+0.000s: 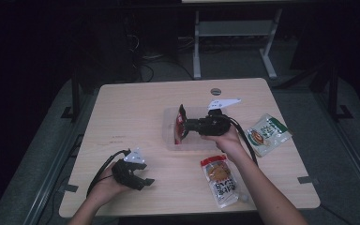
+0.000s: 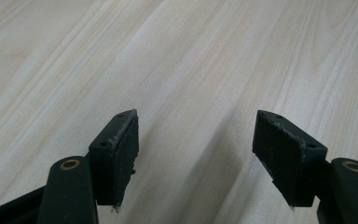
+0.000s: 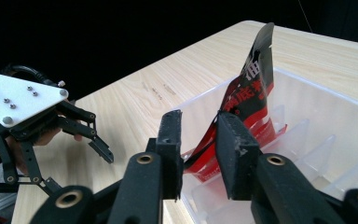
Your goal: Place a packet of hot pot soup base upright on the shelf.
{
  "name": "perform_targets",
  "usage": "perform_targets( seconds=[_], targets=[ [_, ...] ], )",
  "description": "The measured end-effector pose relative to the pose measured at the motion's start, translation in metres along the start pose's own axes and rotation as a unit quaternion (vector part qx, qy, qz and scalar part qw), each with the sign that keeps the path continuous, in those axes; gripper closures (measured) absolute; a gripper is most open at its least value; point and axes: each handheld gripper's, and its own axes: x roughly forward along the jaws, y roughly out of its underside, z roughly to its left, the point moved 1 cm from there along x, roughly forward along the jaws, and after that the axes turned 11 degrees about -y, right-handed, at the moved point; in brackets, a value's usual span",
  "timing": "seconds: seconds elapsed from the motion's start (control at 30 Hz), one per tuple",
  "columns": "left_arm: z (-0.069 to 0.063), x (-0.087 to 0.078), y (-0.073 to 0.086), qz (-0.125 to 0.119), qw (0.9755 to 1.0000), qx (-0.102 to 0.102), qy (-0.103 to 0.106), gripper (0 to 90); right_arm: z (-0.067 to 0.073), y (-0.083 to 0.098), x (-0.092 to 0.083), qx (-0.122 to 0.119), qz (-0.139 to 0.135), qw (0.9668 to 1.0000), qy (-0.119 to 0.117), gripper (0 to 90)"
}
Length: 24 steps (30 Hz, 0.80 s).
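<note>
One red packet in clear bin.

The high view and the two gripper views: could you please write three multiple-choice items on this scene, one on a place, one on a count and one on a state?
1. Where is the red packet?
A. in the clear bin
B. on the floor
C. on a chair

2. How many packets lie on the table outside the bin?
A. none
B. two
C. five

3. The left tool is:
A. shut on a packet
B. shut on nothing
C. open and empty

Answers:
1. A, it stands inside the bin's walls.
2. B, an orange packet and a green-and-white packet lie there.
3. C, bare wood shows between its parted jaws.
</note>
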Motion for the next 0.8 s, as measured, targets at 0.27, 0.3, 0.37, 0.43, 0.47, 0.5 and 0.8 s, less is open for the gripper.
perform_targets(
  seconds=[0.27, 0.3, 0.37, 0.43, 0.47, 0.5, 0.8],
  targets=[
    [0.001, 0.0, 0.0, 0.0, 1.0, 0.002, -0.001, 31.1, 0.006, -0.003, -0.001, -0.006, 0.002, 1.0, -0.004, 64.1],
    [0.001, 0.0, 0.0, 0.001, 1.0, 0.003, -0.001, 31.1, 0.007, -0.004, -0.002, -0.006, 0.0, 1.0, -0.005, 63.1],
    [0.001, 0.0, 0.0, 0.0, 1.0, 0.003, -0.001, 31.1, 0.009, -0.007, -0.004, -0.009, 0.001, 1.0, -0.003, 59.2],
    [0.0, 0.0, 0.0, -0.001, 1.0, 0.002, -0.001, 31.1, 0.01, -0.008, -0.006, -0.01, 0.001, 0.9999, 0.002, 51.8],
    [0.0, 0.0, 0.0, -0.001, 1.0, 0.002, -0.001, 31.1, 0.011, -0.009, -0.006, -0.012, 0.001, 0.9999, 0.009, 48.2],
    [0.0, 0.0, 0.0, 0.0, 1.0, 0.002, -0.001, 31.1, 0.012, -0.009, -0.007, -0.013, 0.002, 0.9998, 0.016, 47.2],
    [0.001, -0.001, 0.0, -0.003, 1.0, 0.0, -0.002, 31.1, 0.017, -0.007, -0.016, -0.018, 0.025, 0.9991, 0.029, 40.4]
  ],
)
